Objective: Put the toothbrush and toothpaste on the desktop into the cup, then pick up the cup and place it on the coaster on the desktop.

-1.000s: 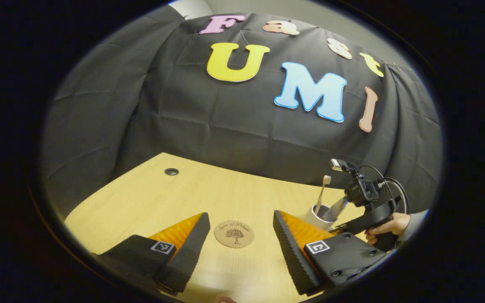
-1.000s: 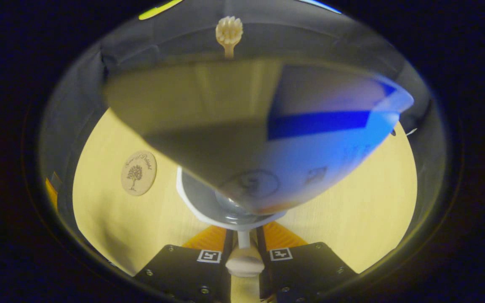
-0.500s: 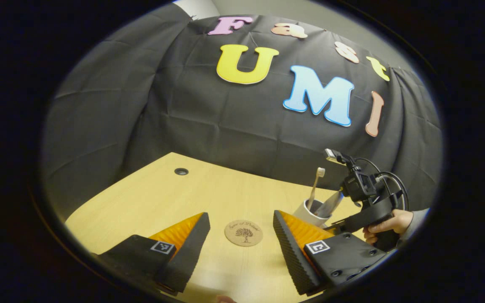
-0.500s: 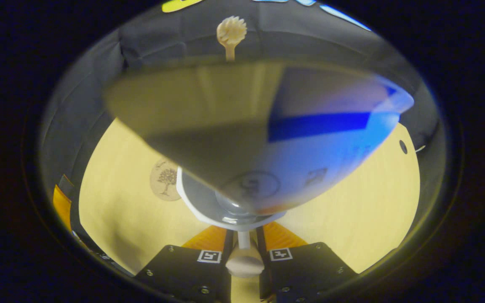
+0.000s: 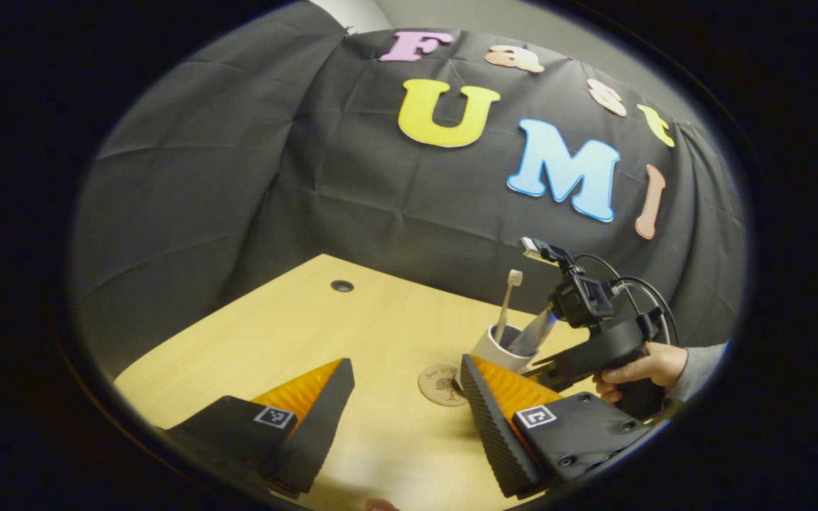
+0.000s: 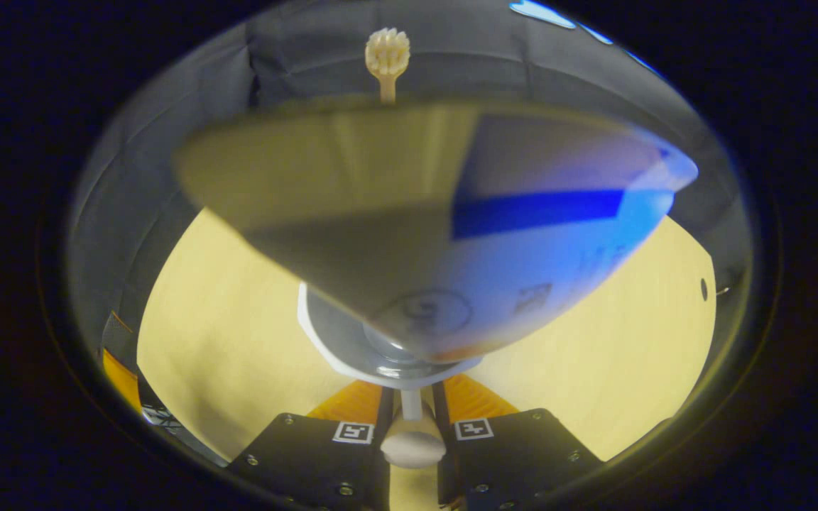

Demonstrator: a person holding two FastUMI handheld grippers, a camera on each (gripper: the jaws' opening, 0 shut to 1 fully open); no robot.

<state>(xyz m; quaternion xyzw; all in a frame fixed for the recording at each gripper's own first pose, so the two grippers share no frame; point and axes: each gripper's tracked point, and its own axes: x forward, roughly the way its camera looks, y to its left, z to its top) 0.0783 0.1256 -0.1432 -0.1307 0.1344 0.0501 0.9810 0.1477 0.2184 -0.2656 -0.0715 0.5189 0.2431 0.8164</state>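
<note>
Over by the coaster point(image 5: 443, 385), right claw point(image 6: 411, 419) pinches the cup point(image 5: 498, 349) by its rim at 6 o'clock; top-heavy load with the toothbrush point(image 5: 508, 304) and toothpaste point(image 6: 451, 227), so keep it level. Left claw point(image 5: 403, 419) gapes wide, holding nothing.

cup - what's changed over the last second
The right gripper has carried the cup toward the coaster, now at its edge. Toothbrush and toothpaste stay inside; grip on the handle unchanged. Left gripper stays open.
</note>
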